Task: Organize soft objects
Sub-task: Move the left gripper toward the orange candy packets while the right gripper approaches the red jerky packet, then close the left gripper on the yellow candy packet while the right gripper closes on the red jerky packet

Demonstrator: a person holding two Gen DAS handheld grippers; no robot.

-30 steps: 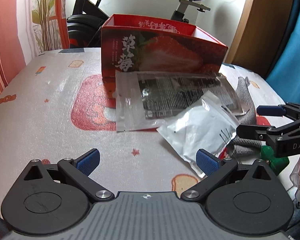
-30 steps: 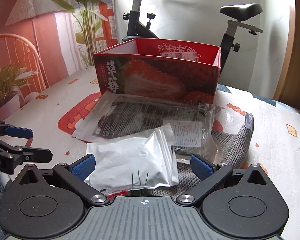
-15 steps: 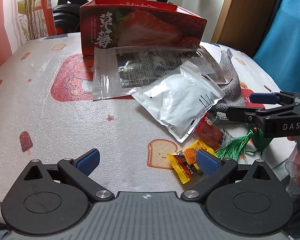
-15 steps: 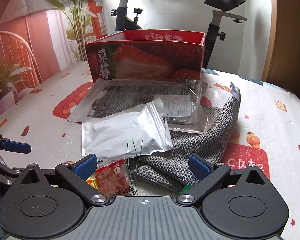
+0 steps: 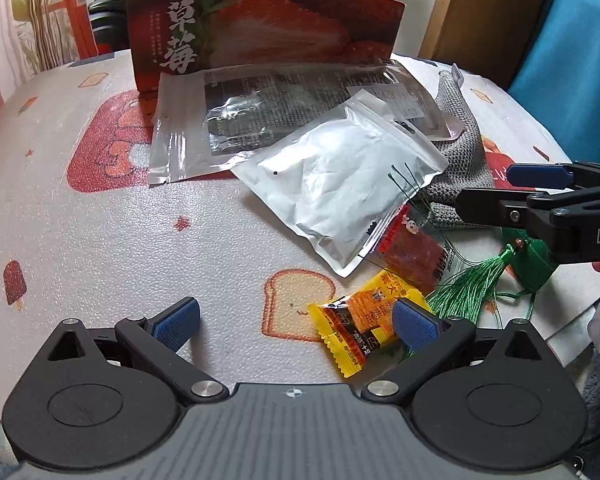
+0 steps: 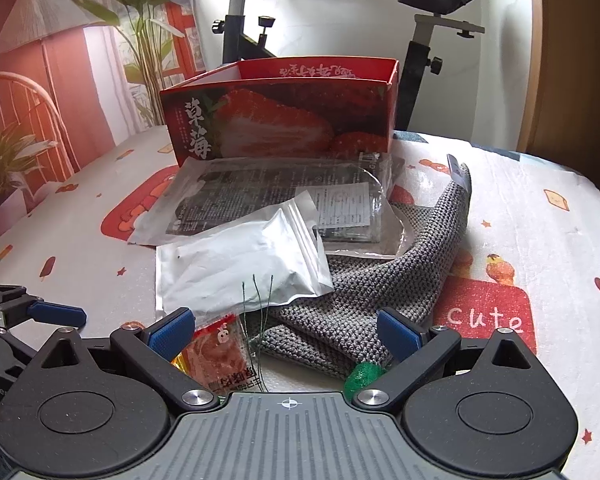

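Hovering low over a patterned tablecloth (image 5: 100,224), left gripper (image 5: 296,316) spread wide and empty, yellow snack packet (image 5: 360,320) lying just inside its right fingertip. Right gripper (image 6: 286,326) likewise wide and empty, poised above a red snack packet (image 6: 220,350) and the near edge of a grey knitted cloth (image 6: 364,300). Piled between both tools and an open red strawberry box (image 6: 284,120): a white pouch (image 5: 340,184) overlapping a clear printed bag (image 5: 260,120), with the knitted cloth partly beneath them and a green tassel (image 5: 472,284) at the table's near edge. Nothing visibly inside the box, though its floor stays hidden. Judged as the opening approach, nothing yet gathered. Next move likely calling for lowering onto one item, closing gently on its edge, then lifting toward the box without dragging neighbours.
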